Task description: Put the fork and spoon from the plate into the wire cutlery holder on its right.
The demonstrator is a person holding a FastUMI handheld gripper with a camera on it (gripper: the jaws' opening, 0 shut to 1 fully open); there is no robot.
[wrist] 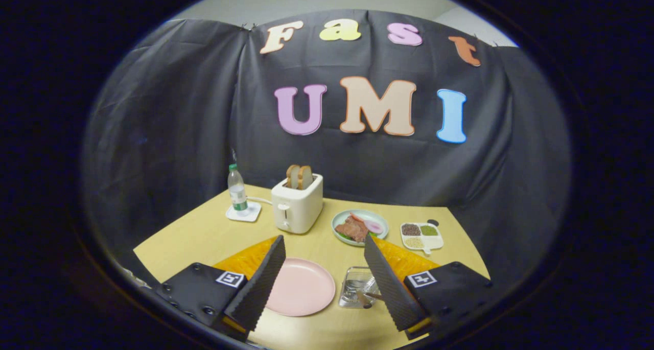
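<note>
Gripper view: round matte plate, ribbed tool fingers apart

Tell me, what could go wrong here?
The claw hangs open above the table, holding nothing.
1. The pink plate looks bare and handles seem to poke from the wire cutlery holder. Reaching again might be wasted work.
2. The holder sits right beside one finger. A low sweep could knock it over.
3. The toaster with bread stands just beyond; pushing far forward could bump it.
</note>
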